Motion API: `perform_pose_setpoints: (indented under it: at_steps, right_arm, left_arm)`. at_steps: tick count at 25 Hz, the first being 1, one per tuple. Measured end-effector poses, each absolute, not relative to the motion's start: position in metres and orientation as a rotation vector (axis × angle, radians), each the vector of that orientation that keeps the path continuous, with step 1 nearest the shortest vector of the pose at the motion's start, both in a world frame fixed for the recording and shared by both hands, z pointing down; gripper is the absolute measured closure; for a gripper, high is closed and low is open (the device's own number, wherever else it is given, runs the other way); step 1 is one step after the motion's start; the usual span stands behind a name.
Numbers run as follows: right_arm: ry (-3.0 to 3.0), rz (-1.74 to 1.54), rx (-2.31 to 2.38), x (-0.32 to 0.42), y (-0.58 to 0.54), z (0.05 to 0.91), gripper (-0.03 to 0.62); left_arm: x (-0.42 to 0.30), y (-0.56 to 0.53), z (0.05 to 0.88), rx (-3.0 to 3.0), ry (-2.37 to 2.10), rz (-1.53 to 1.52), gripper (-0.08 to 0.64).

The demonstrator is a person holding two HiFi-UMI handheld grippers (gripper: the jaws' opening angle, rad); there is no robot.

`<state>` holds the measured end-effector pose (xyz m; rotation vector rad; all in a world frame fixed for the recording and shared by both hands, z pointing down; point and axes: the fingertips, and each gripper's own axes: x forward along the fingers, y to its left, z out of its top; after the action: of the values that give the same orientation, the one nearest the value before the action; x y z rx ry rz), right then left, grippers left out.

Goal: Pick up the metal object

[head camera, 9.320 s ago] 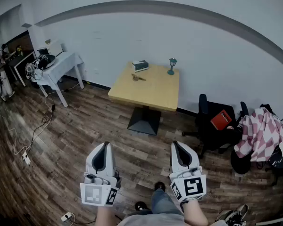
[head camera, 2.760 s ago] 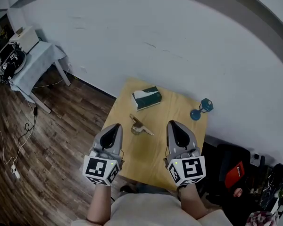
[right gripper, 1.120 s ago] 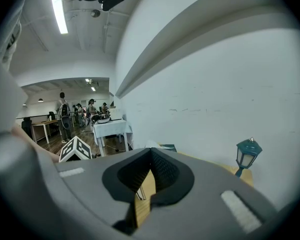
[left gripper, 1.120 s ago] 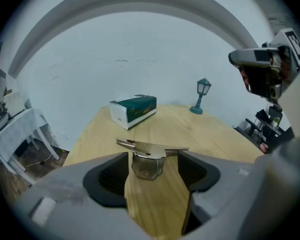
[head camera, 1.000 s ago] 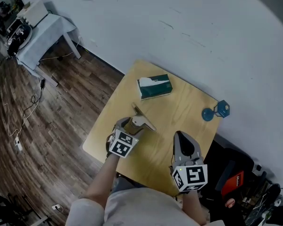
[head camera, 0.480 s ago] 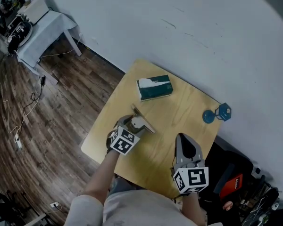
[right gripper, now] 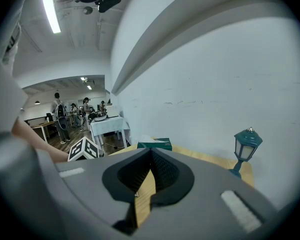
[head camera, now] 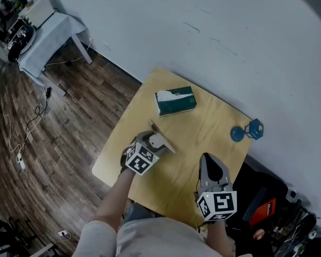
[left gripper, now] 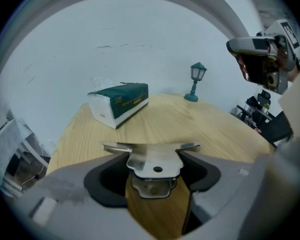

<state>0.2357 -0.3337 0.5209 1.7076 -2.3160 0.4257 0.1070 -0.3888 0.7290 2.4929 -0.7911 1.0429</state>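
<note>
Gripping the metal object [left gripper: 155, 167] by its two sides, low on the left part of the bench [head camera: 203, 135], the left tool [left gripper: 154, 156] should, I think, squeeze firmly and rise straight so the thin plate does not slip, while the right tool [right gripper: 150, 153] hangs apart, jaws together, empty.

Wooden table [head camera: 206, 130], tissue box [head camera: 175, 101], toy lantern [head camera: 246, 130]

Head view: left gripper [head camera: 148, 144] covers near end of metal bracket [head camera: 168, 146]. Right gripper view: right gripper [right gripper: 151, 152] hides most of tissue box [right gripper: 157, 144]; people [right gripper: 58, 110] in back too small.
</note>
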Motion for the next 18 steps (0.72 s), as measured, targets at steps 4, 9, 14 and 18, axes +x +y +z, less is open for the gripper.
perform_pose_setpoints:
  at_steps: [4,9,14,18]
  right_arm:
    - [-2.322,0.417,1.700,0.230,-0.335,0.520,0.591]
    - [-2.342,0.397,1.682,0.218,-0.335,0.514,0.591]
    - [-2.366,0.379,1.670,0.203,-0.333,0.507,0.591]
    - [-2.390,0.349,1.662,0.190,-0.331,0.498,0.591]
  left_arm:
    - [0.106,-0.391,0.729,2.489,-0.816,1.038,0.252]
    - [0.104,-0.386,0.714,2.471,-0.854,0.942,0.255]
    - [0.095,-0.385,0.682,2.490,-0.931,0.839,0.255]
    - [0.084,-0.380,0.657,2.545,-0.985,0.791,0.255]
